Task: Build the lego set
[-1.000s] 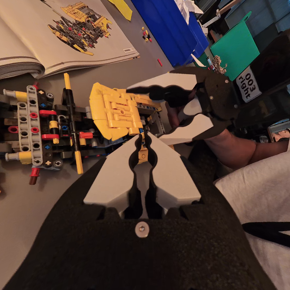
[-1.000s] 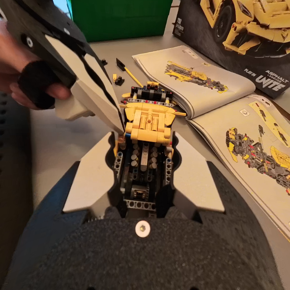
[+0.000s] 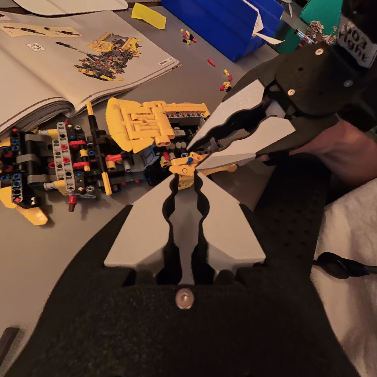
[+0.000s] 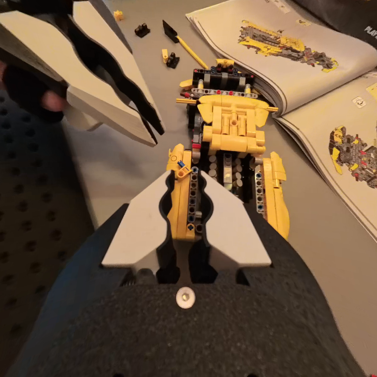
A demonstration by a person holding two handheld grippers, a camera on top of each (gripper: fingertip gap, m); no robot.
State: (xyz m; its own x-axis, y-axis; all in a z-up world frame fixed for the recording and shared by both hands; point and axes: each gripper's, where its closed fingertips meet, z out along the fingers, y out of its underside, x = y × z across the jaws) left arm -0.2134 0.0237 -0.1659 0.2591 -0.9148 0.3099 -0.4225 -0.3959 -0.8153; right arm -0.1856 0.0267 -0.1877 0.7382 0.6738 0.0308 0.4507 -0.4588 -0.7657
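Note:
The half-built yellow and black lego car (image 3: 142,126) lies on the grey table, and it also shows in the right wrist view (image 4: 232,130). My right gripper (image 4: 185,173) is shut on the car's left side wall, a yellow panel and a grey holed beam between its fingers. It also shows in the left wrist view (image 3: 193,158). A small orange connector with a blue pin (image 4: 182,170) sits on that wall at the fingertips. My left gripper (image 3: 185,174) is slightly open and empty, just off the same side. In the right wrist view it (image 4: 159,137) hovers left of the car.
The open instruction booklet (image 3: 61,67) lies beside the car, right of it in the right wrist view (image 4: 295,67). Loose small parts (image 4: 171,59) and a black-and-yellow piece (image 4: 177,38) lie beyond the car. Blue bins (image 3: 214,24) stand farther off. A black perforated mat (image 4: 30,204) borders the table. The left gripper's tips are roughly 4 cm from the right gripper's.
My right gripper went from wide open around the car's whole rear to shut on its left side wall. My left gripper let go of the yellow side part and drew back.

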